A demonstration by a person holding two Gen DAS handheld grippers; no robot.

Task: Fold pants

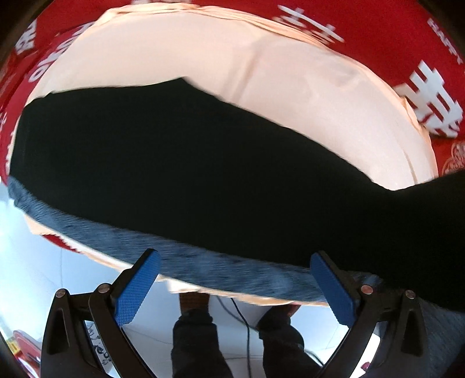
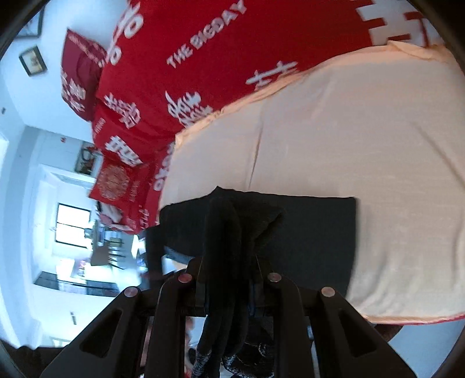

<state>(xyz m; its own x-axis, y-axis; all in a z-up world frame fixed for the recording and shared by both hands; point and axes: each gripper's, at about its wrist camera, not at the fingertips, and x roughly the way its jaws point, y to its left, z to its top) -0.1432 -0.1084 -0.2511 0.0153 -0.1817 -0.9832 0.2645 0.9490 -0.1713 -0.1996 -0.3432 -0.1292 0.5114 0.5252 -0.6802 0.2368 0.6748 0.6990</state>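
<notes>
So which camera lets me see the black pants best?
The right wrist view: the black pants lie flat on the peach sheet with a straight folded edge showing, and the right claw is shut on a bunched part. The left wrist view shows only a dark band close up, ahead of the open left claw.

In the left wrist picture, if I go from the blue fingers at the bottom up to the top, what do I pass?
Blue fingers → fuzzy blue-grey band → black pants → peach sheet → red cover with white writing.
</notes>
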